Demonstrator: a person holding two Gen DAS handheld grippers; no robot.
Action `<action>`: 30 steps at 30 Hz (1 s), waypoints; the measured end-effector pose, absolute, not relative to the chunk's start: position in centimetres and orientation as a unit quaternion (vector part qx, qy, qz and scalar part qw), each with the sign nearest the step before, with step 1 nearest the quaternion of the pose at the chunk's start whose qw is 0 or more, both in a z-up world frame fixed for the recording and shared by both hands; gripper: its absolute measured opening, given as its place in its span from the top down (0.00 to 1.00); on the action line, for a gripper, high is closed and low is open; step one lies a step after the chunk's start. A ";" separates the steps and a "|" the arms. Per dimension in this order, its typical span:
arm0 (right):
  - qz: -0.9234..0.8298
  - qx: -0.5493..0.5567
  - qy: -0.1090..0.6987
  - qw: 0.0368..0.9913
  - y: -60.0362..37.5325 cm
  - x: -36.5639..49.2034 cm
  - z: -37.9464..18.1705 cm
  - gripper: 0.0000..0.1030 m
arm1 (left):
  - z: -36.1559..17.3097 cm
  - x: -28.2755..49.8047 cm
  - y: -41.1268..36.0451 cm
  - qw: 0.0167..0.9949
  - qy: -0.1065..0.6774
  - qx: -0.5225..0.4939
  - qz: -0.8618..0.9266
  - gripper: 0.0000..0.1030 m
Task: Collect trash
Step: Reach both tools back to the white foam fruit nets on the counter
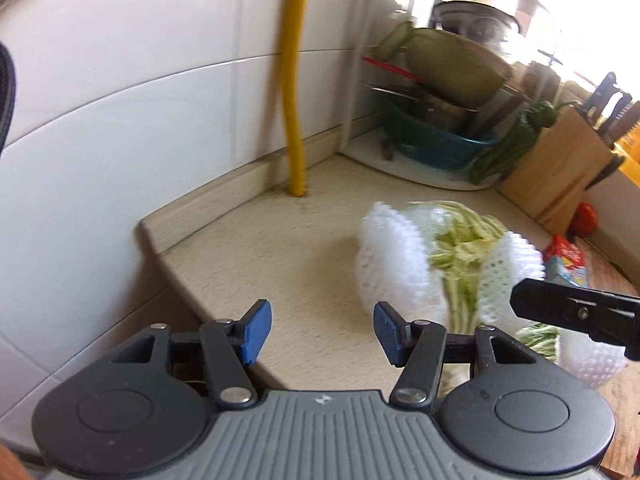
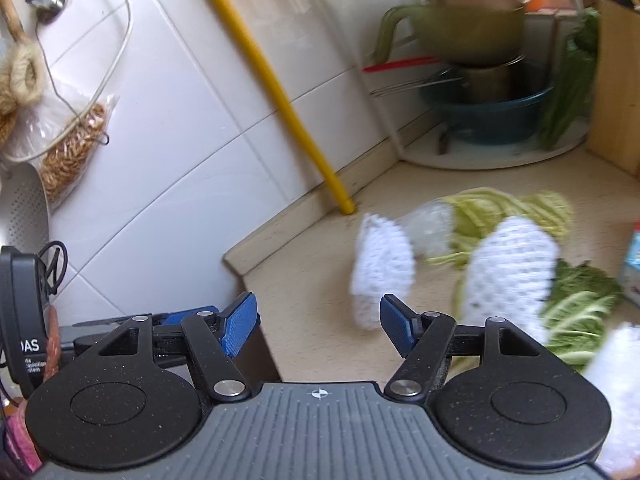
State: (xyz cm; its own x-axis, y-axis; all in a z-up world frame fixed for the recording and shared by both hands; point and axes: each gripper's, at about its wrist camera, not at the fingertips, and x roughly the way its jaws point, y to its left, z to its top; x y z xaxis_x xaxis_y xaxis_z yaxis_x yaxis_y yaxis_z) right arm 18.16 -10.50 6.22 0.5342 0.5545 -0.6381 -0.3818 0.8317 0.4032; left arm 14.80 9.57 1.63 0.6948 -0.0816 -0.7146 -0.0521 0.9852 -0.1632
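Note:
White foam fruit nets [image 1: 394,264] lie on the beige counter [image 1: 280,248] among green vegetable scraps [image 1: 460,248]. My left gripper [image 1: 322,330] is open and empty, just short of the nets and to their left. The right view shows two foam nets [image 2: 382,268] [image 2: 512,272], pale green peelings [image 2: 500,210] and a dark leafy scrap [image 2: 576,304]. My right gripper [image 2: 318,326] is open and empty, its right finger close to the left net. A black part of the right gripper shows at the left view's right edge [image 1: 576,312].
A yellow pipe [image 1: 294,120] stands at the tiled wall. A corner rack holds a blue basin [image 1: 440,144] with stacked pots. A wooden knife block [image 1: 560,160], green peppers [image 1: 508,144] and a red-blue packet [image 1: 566,264] are at the right. Bags hang on the wall [image 2: 72,152].

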 end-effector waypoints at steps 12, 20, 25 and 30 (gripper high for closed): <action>0.129 0.078 0.377 0.914 -18.7 13.3 7.6 0.21 | 2.5 16.1 3.0 0.911 0.389 -0.039 -0.130 0.38; 0.074 0.090 0.401 0.909 -21.7 12.2 6.0 0.19 | 2.4 16.6 -0.4 0.901 0.386 -0.021 -0.195 0.32; 0.056 0.074 0.396 0.913 -22.3 11.8 6.0 0.17 | 2.2 17.4 -1.4 0.897 0.386 -0.022 -0.213 0.31; 0.045 0.055 0.400 0.914 -22.8 12.1 5.7 0.16 | 1.8 18.4 -2.2 0.893 0.391 -0.029 -0.219 0.31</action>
